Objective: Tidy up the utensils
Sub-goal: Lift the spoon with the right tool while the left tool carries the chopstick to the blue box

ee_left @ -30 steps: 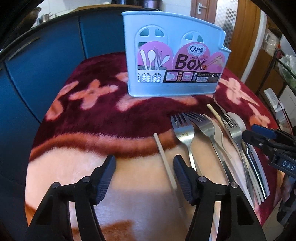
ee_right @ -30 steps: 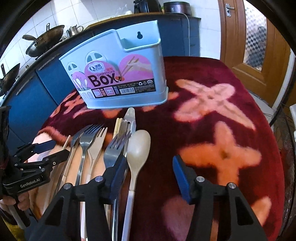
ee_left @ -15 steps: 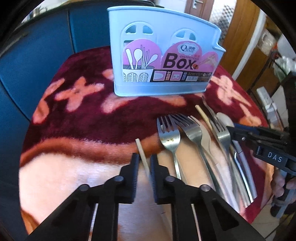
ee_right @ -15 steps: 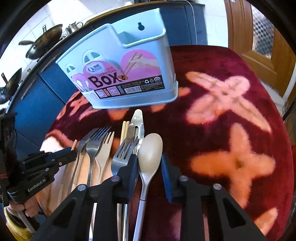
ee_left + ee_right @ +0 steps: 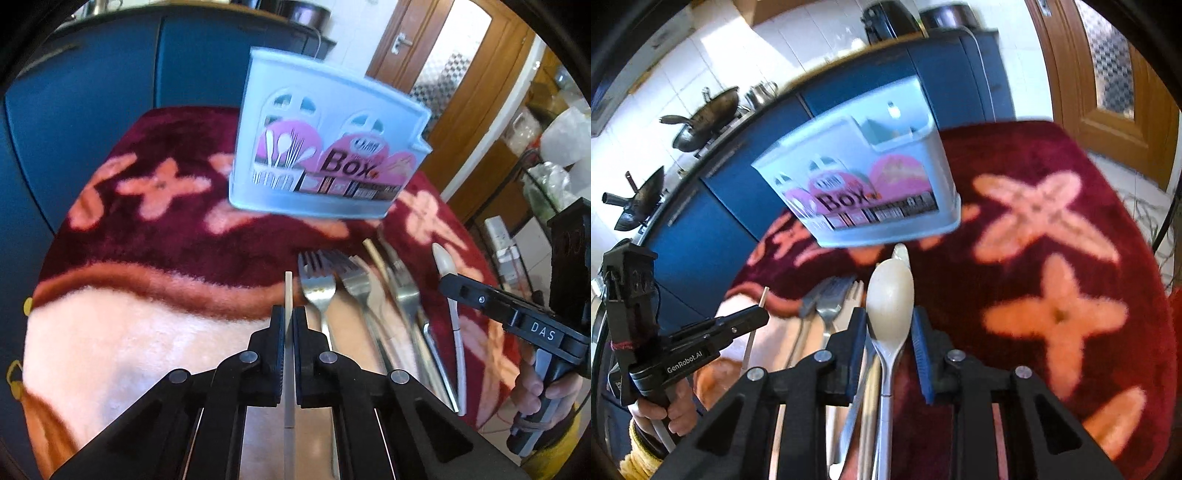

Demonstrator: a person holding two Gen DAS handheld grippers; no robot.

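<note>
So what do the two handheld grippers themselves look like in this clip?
Both are black plastic linkages with silver pivot pins. The left gripper has black finger pads and a "GenRobot.AI" side label; the right gripper has blue ribbed pads and "DAS" lettering. Bare hands grip the handles, beside yellow fabric.

A plush maroon blanket with peach crosses covers the surface; the blue utensil box stands at twelve o'clock, forks at four.
</note>
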